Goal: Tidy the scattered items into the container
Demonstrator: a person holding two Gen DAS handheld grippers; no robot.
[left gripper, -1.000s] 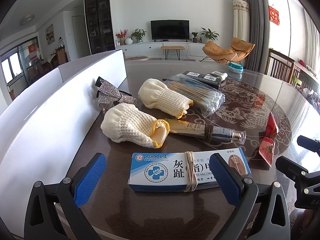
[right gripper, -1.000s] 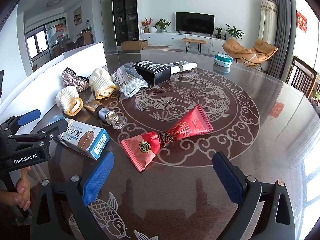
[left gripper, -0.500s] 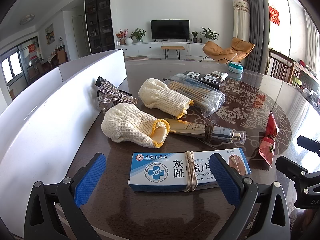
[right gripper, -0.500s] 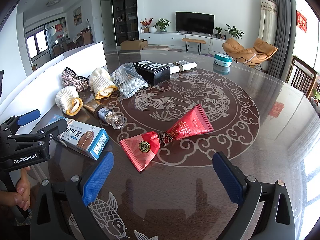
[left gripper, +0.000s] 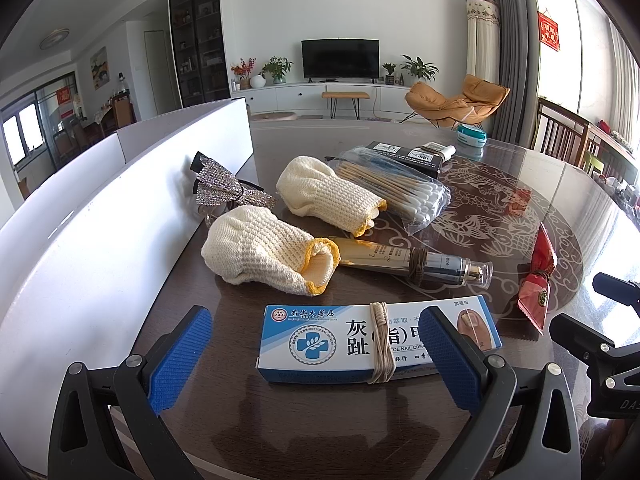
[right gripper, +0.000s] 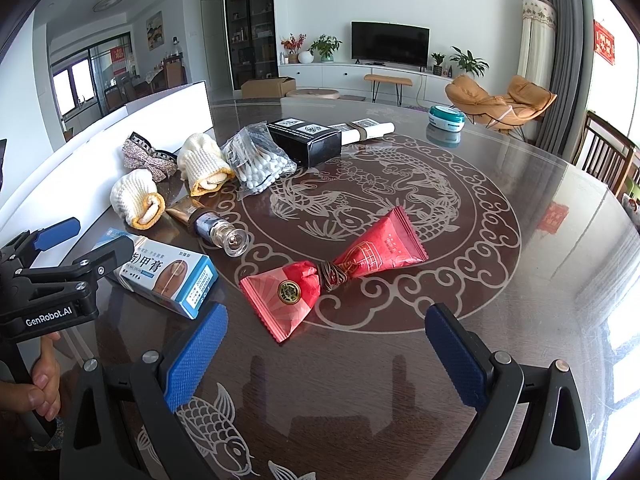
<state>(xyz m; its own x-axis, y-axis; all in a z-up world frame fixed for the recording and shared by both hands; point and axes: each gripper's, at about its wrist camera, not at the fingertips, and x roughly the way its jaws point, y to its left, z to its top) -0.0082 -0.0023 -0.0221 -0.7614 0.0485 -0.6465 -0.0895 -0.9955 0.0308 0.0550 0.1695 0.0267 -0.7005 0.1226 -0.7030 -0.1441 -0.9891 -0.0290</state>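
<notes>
Tongs (right gripper: 318,356) spread, red packet (right gripper: 336,270) ahead

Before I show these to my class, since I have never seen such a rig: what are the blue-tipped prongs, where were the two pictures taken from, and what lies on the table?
The prongs are two hand-held grippers that a person carries, one in each hand. Each has a wide-angle camera looking along its fingers.

The left camera shows the left gripper, open, just short of a blue and white cream box. The right camera shows the right gripper, open, near a red packet, with a hand on the other gripper's handle.

On the table also lie two knitted gloves, a bottle, a bag of cotton swabs, a sparkly bow and a black box. The white container stands at the left. Nothing is held.
</notes>
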